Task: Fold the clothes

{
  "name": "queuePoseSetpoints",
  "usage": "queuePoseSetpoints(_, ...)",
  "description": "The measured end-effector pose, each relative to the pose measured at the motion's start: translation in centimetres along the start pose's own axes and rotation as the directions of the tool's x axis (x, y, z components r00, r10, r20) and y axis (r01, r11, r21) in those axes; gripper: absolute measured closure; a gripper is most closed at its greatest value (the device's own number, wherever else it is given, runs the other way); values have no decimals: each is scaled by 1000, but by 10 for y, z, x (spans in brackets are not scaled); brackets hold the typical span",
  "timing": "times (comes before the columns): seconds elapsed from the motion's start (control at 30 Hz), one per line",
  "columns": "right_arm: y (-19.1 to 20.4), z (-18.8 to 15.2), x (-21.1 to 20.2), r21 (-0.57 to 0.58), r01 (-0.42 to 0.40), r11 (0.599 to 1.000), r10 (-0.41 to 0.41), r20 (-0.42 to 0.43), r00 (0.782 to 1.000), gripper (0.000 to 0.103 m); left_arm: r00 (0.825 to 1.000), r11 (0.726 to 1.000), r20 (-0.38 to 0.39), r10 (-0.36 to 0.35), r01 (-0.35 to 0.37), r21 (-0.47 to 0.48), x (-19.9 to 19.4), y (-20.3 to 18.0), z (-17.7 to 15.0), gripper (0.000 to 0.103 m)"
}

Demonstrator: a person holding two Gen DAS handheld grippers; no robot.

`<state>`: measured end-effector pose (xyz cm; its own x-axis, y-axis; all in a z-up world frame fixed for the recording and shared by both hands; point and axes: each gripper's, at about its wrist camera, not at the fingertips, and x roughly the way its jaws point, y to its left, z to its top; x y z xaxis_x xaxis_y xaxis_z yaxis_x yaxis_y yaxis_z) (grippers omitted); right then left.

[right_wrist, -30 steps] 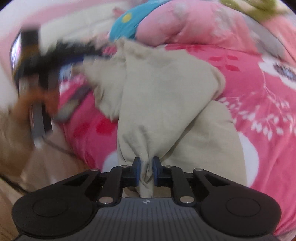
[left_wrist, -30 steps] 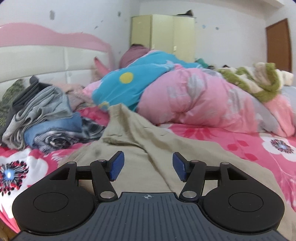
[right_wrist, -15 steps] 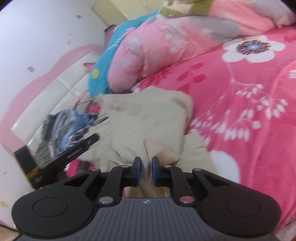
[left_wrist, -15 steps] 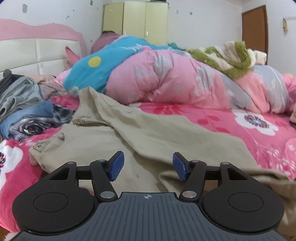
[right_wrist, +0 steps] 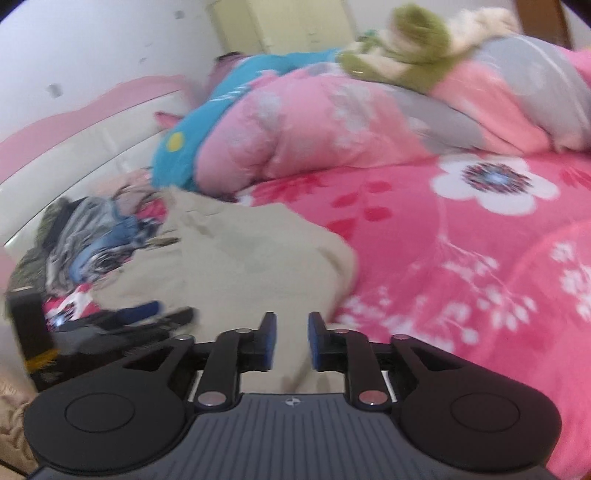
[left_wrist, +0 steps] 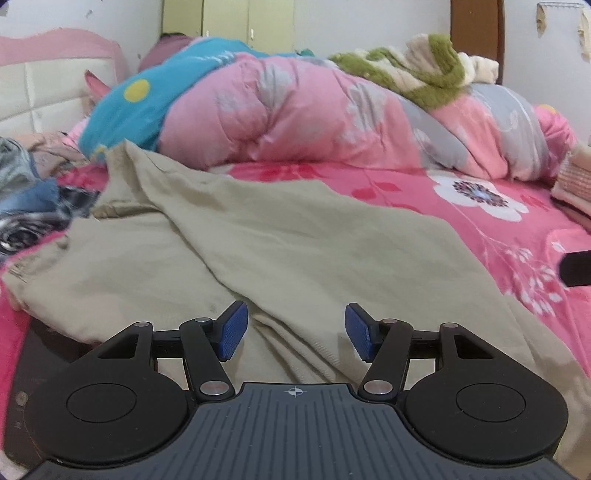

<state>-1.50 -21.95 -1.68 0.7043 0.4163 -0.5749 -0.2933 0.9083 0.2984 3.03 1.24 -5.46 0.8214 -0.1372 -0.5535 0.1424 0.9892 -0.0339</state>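
Beige trousers (left_wrist: 288, 236) lay spread on the pink floral bedsheet (left_wrist: 491, 221); the left gripper (left_wrist: 295, 330) gaped wide, the right gripper (right_wrist: 291, 341) narrowly parted, both empty. No legible writing.

Left wrist view low and close over the crumpled beige cotton garment (left_wrist: 295, 236), right wrist view tilted, blurred — both share the puffy pink floral quilt (right_wrist: 332, 122) upper frame

Home bedroom: bed with pink floral sheet (left_wrist: 461, 221), rumpled quilt (left_wrist: 295, 118), wardrobe (left_wrist: 229, 18).
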Motion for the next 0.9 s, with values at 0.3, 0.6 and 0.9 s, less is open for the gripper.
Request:
queuePoseSetpoints(0.3, 70, -28, 19, -321, -89, 943, 65, -84, 994, 59, 1000, 997, 18, 1, 0, -82, -4, 21, 7, 45)
queuePoseSetpoints(0.6, 71, -53, 60, -353, -67, 933, -7, -204, 979, 90, 1000, 989, 6, 6, -6, -149, -7, 44, 6, 45)
queuePoseSetpoints(0.9, 58, -42, 50, -268, -106, 958, 65, -157, 986, 103, 1000, 994, -6, 22, -23, -103, -9, 41, 3, 45)
